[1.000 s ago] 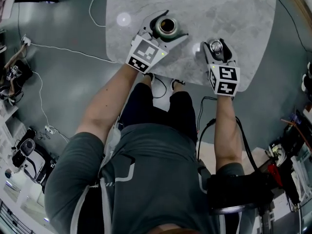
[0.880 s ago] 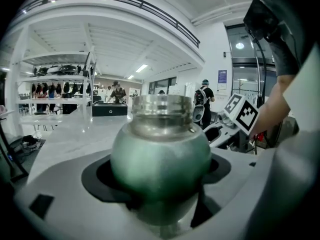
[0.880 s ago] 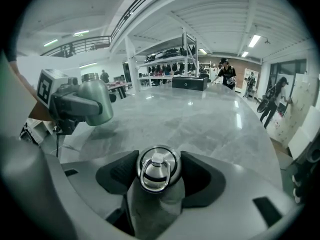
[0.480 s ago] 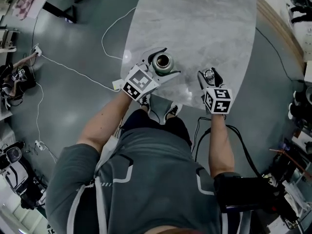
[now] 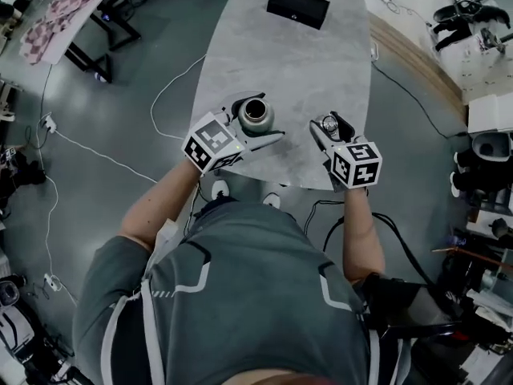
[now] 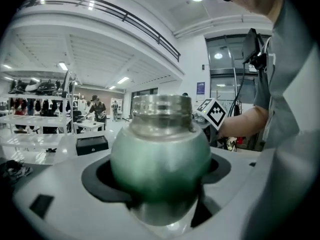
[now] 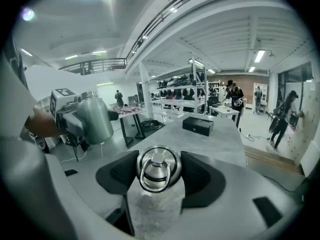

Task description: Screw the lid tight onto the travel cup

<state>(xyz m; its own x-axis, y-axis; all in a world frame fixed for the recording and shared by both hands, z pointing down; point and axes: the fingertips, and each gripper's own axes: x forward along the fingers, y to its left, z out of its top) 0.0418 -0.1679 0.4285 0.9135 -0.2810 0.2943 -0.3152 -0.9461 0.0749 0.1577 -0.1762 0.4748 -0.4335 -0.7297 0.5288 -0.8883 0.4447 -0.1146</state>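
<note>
travel cup [image 6: 160,164] is being pinched in left tool [image 5: 258,120], held clear of counter [image 5: 304,62], mouth open. lid [image 7: 157,170] is being gripped in right tool [image 5: 329,127], apart from cup. nothing threaded yet; aligning, seating & tightening are still pending.

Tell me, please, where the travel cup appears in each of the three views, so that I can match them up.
Head view: the travel cup is left of centre, in the left gripper, over the near end of the table.
Left gripper view: the travel cup fills the centre, between the jaws.
Right gripper view: the travel cup is at the left edge, mid-height.
Shared landmark: the black box on the table, seen in all three.
</note>
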